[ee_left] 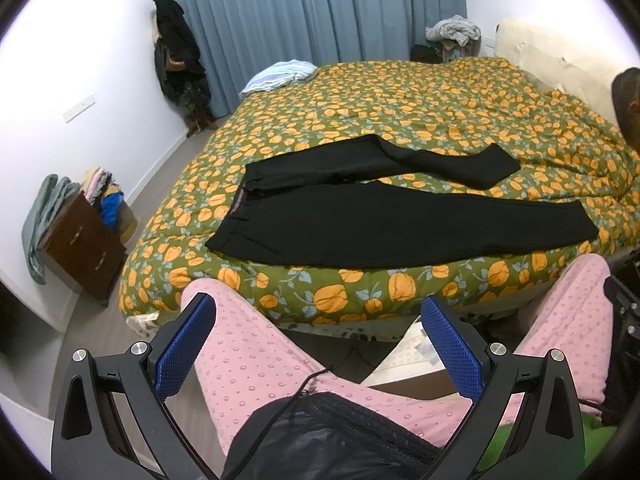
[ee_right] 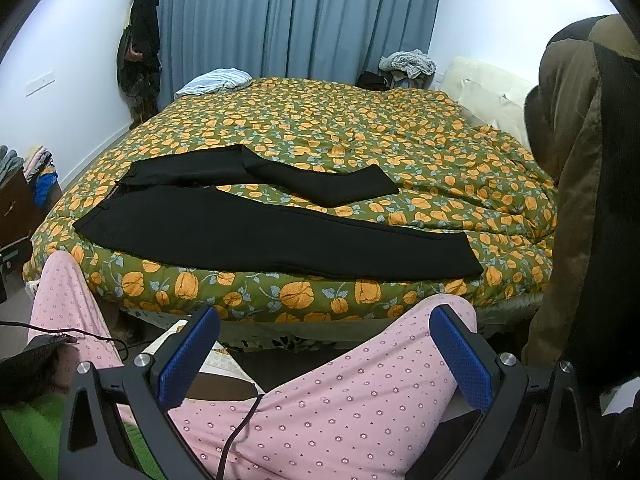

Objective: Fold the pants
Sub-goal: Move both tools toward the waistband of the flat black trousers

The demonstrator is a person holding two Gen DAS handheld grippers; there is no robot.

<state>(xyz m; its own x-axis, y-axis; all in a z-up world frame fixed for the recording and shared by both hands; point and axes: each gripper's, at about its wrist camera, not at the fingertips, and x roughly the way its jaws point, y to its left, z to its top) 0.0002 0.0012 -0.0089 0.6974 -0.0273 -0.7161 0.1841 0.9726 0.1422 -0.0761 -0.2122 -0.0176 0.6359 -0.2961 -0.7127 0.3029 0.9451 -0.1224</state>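
Left wrist view: black pants are laid flat on the floral bed, legs spread, at its near edge. Left gripper is held wide open, empty, short of the bed.
Right wrist view: pants are seen on the bed's near edge. Right gripper is spread wide, nothing gripped.

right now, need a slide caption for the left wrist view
Open left gripper hovers above pink-clad knees, facing black pants spread flat on a floral bedspread.

Even, soft indoor light is seen, source not shown. White walls are blown out near the edges. Strong fisheye bending and dark corner vignetting are noted; focus is sharp, shadows faint.
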